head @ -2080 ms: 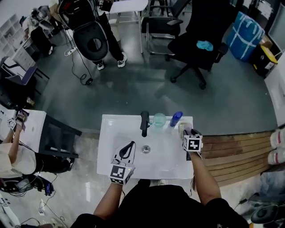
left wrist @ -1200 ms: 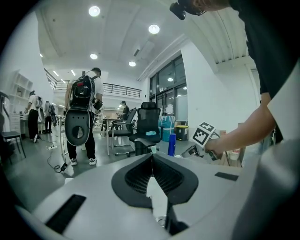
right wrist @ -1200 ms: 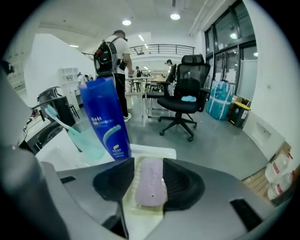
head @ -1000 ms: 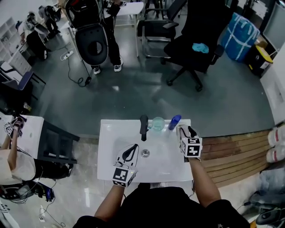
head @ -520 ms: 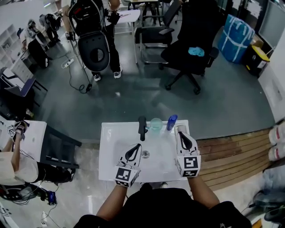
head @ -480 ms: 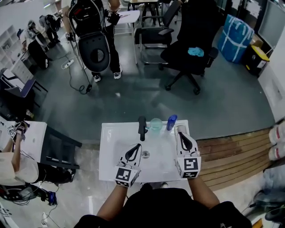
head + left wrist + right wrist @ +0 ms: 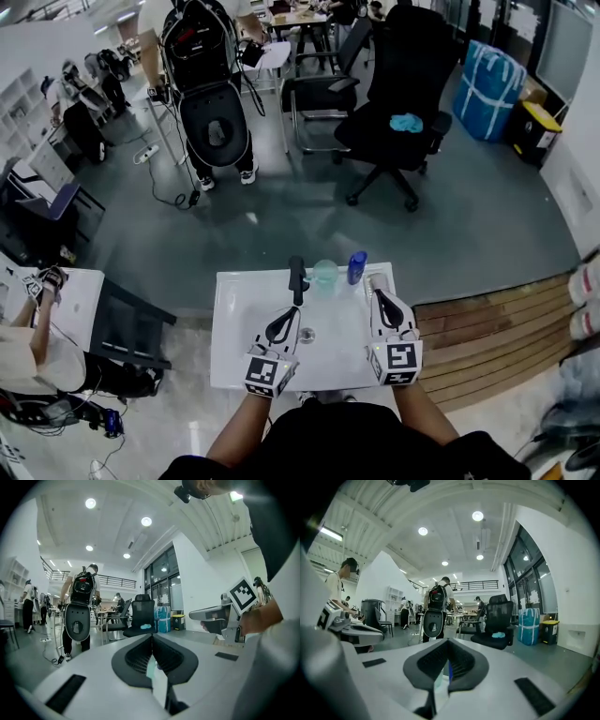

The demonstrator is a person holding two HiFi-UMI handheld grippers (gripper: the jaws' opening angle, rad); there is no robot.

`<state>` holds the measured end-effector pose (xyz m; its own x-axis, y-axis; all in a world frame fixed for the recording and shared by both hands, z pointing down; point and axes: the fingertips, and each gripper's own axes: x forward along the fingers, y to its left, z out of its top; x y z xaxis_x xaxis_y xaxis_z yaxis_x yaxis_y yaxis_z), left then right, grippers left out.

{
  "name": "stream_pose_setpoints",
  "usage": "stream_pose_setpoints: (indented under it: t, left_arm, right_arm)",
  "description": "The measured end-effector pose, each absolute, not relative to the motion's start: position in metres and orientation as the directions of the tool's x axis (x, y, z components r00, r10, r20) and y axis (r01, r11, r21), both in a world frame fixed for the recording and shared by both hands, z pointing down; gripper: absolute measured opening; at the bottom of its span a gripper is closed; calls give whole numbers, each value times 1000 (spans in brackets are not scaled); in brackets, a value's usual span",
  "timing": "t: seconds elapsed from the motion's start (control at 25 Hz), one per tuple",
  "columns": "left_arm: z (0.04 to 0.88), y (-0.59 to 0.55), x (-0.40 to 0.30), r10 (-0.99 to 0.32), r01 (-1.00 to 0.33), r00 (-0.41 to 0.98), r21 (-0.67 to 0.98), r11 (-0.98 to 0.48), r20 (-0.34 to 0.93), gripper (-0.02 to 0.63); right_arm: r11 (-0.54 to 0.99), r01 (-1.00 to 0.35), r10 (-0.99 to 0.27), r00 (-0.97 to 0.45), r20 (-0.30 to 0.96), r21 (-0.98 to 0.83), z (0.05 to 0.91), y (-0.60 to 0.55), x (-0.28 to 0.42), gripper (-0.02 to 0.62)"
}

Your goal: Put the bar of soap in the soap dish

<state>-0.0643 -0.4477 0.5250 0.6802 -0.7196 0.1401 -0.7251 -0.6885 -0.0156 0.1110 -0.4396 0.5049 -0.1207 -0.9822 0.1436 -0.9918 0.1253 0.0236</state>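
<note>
In the head view a white washbasin [image 7: 234, 361] has a black tap [image 7: 297, 277], a clear greenish cup [image 7: 324, 274] and a blue bottle [image 7: 356, 266] along its back edge. Beside the bottle, at the back right corner, lies a small pale thing [image 7: 369, 279]; I cannot tell soap from dish there. My right gripper [image 7: 378, 296] hovers just in front of it, shut and empty [image 7: 447, 641]. My left gripper [image 7: 284, 317] hangs over the basin near the drain [image 7: 307, 336], its jaws also shut on nothing [image 7: 152, 637]. Both point roughly level, out across the room.
Beyond the basin is grey floor with a black office chair [image 7: 398, 94] and a person carrying a black seat-shaped frame [image 7: 214, 112]. A white table [image 7: 66, 300] with a person stands at the left, and wooden decking [image 7: 487, 319] lies to the right.
My right gripper has let go at the back right corner, shut its jaws, and risen back toward me. The left gripper has lifted a little. The head view has tipped up.
</note>
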Motion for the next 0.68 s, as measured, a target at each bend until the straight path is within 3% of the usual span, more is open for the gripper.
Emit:
stream_pose_setpoints:
  t: [0.4, 0.68]
  left_arm:
    - [518, -439, -58, -720, -724, 681, -25, -690, 134, 21]
    - [517, -432, -62, -724, -727, 678, -30, -686, 128, 21]
  right_arm:
    - [146, -989, -983, -147, 112, -19, 498, -433, 108, 18]
    - [164, -985, -980, -156, 126, 50, 503, -424, 100, 18]
